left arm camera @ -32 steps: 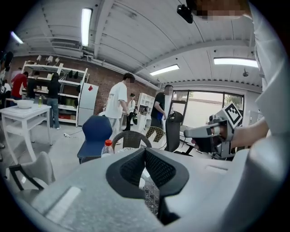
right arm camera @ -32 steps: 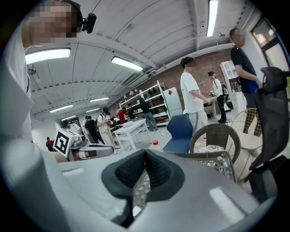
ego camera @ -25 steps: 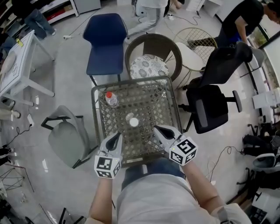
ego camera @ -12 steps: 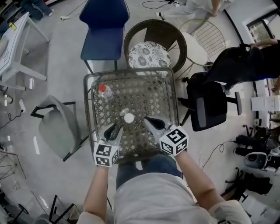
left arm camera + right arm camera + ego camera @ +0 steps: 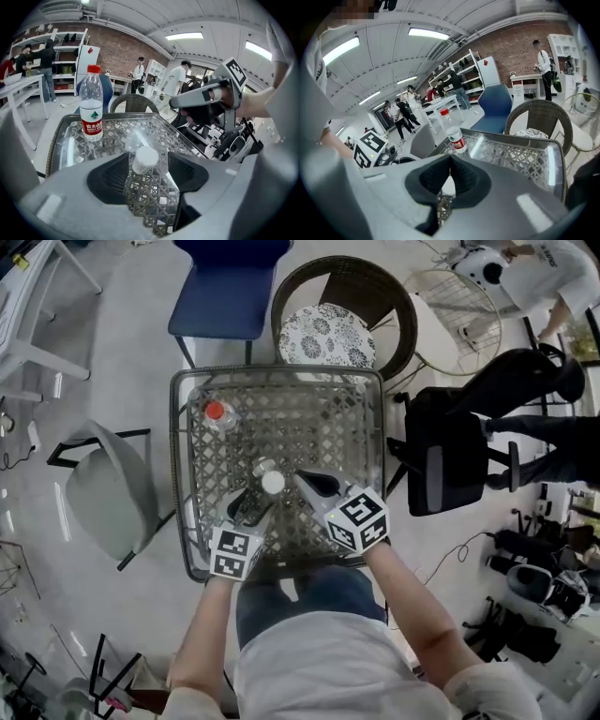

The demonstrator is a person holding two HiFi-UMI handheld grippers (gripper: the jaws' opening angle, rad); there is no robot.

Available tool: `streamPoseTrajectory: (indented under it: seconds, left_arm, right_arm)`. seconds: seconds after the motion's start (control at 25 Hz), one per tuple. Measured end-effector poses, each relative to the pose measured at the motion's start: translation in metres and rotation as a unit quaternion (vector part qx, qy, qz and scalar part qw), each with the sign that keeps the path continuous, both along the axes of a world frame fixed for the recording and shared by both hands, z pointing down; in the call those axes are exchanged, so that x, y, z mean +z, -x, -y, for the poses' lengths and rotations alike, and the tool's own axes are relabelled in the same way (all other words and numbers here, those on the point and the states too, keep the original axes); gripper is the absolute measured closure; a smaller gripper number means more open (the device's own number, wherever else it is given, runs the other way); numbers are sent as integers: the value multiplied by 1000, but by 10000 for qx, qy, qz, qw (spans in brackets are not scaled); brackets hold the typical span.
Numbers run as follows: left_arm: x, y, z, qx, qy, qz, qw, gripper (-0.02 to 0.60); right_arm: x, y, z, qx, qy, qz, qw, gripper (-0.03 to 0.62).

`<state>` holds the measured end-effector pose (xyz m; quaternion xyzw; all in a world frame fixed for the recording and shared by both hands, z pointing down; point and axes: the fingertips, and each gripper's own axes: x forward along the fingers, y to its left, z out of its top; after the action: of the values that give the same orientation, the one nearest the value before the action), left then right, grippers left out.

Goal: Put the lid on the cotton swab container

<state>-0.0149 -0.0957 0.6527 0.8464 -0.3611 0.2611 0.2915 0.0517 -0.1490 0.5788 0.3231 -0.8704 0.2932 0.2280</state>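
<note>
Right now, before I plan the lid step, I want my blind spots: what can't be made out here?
- The lid: in the left gripper view it is only a faint clear blur behind the cotton swab container, with its outline unclear.
- Container's contents: head view, too small.
- Container in right gripper view: mostly hidden behind the shut jaws of the right gripper.

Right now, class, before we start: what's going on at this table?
A seated person holds tongs in each hand over a glass-topped wicker table. The left tongs have just been opening and stand wide, aimed at the white-topped cotton swab container just ahead of their tips, not gripped. The right tongs are shut and empty beside it. A clear piece next to the container may be its lid. A water bottle stands at the far corner.
</note>
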Motion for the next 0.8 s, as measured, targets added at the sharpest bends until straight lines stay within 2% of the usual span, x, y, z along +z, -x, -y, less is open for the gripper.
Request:
streamPoseTrajectory:
  seconds: [0.2, 0.24, 0.4, 0.48, 0.6, 0.8]
  left_arm:
    - [26, -11, 3, 170, 94, 168, 9997, 313]
    - [32, -13, 2, 220, 123, 191, 9995, 311]
    - [49, -17, 1, 309, 256, 252, 9989, 311]
    - [57, -19, 0, 287, 318, 245, 9988, 311]
    - [68, -21, -1, 352, 327, 317, 9983, 311]
    - [80, -30, 2, 419, 375, 292, 9980, 311]
  right_arm:
    - [27, 7, 7, -213, 139, -88, 9996, 588]
    - [32, 9, 8, -275, 176, -87, 9994, 566]
    - [48, 16, 13, -521, 261, -144, 9982, 545]
    - [58, 20, 13, -696, 308, -194, 9969, 514]
    - [73, 28, 12, -1010, 340, -298, 9939, 433]
    - [87, 38, 18, -1293, 365, -357, 9903, 433]
